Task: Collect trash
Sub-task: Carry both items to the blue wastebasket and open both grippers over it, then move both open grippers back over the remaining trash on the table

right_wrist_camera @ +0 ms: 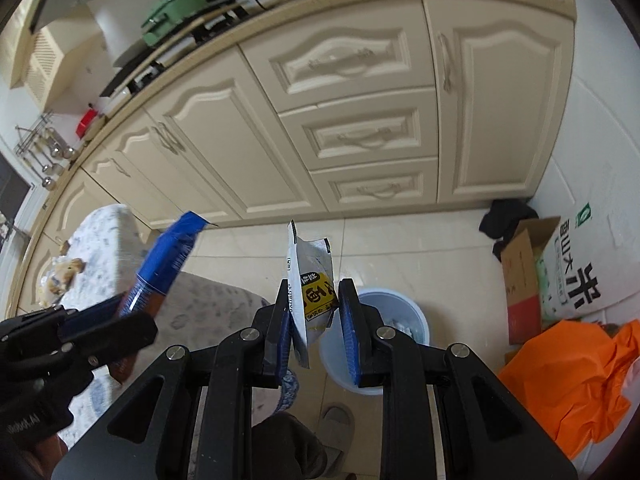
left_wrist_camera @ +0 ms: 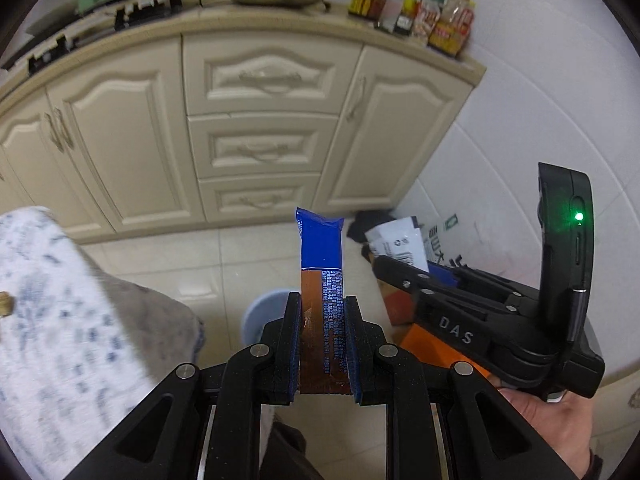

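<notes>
The left claw (left_wrist_camera: 322, 344) grips a blue and brown wrapper (left_wrist_camera: 323, 264) that stands up between its pads. The right claw (right_wrist_camera: 314, 332) grips a white and yellow packet (right_wrist_camera: 310, 280), just above the pale blue bin (right_wrist_camera: 404, 320) on the floor.

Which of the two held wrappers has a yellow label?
The white wrapper in the right gripper; the left gripper's wrapper is blue and brown.
</notes>
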A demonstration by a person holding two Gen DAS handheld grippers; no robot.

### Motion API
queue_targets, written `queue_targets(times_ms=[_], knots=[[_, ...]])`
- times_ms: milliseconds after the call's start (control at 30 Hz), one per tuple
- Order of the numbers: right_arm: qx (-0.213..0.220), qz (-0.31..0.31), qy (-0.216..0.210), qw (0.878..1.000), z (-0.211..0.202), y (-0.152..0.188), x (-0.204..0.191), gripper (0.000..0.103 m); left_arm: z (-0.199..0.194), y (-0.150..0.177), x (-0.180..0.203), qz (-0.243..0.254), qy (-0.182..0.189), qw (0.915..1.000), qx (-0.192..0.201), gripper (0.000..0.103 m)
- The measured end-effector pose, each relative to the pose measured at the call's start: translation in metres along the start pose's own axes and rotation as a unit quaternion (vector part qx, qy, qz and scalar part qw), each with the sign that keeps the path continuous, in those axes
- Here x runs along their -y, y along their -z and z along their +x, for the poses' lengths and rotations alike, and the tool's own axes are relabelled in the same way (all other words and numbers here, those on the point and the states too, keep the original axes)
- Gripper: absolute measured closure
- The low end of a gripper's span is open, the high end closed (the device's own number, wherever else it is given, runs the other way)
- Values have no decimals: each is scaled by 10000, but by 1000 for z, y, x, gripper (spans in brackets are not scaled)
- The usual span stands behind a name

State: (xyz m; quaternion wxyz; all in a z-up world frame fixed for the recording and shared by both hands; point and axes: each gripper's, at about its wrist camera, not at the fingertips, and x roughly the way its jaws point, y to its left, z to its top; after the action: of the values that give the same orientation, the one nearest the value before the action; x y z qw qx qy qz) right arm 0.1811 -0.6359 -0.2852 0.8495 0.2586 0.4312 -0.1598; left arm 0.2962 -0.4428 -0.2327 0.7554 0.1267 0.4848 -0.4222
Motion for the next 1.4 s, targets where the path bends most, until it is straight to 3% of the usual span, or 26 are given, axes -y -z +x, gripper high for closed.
queue_targets(times_ms=[167, 233, 300, 333, 367, 400, 467, 667, 867, 1133, 1400], knots=[[-253, 156, 46, 9995, 30, 0, 15, 78, 46, -26, -5, -14, -27, 9993, -364, 85], [-370, 284, 60, 9989, 42, 2, 24, 74, 58, -33, -5, 7, -55, 9991, -429, 80], [-404, 371, 88, 9985, 45, 4, 28, 54, 63, -38, -10, -17, -130, 9989, -458, 60], [-385, 421, 125, 9983, 46, 6, 31, 40, 63, -41, -13, -48, -204, 9989, -410, 39], [-372, 457, 130, 9982, 45, 6, 32, 29, 61, -42, -15, -72, -258, 9991, -318, 26], [-366, 486, 142, 9980, 45, 7, 32, 23, 58, -43, -17, -69, -308, 9993, -218, 22], [-331, 546, 204, 9977, 42, 8, 33, 0, 52, -45, -19, -67, -480, 9988, -104, 10], [-301, 655, 399, 9966, 34, 11, 26, 0, 23, -42, -19, 26, -1006, 9944, 329, 3], [-127, 479, 368, 9981, 12, 10, 2, 0, -20, -21, -16, 14, -1094, 9915, 704, 3], [376, 138, 300, 9987, -36, 5, -49, 0, -118, 50, -25, -171, -1214, 9842, 1279, 1], [799, -351, -48, 9962, -78, 4, -118, 0, -199, 111, -40, -388, -1541, 9693, 1874, 1]])
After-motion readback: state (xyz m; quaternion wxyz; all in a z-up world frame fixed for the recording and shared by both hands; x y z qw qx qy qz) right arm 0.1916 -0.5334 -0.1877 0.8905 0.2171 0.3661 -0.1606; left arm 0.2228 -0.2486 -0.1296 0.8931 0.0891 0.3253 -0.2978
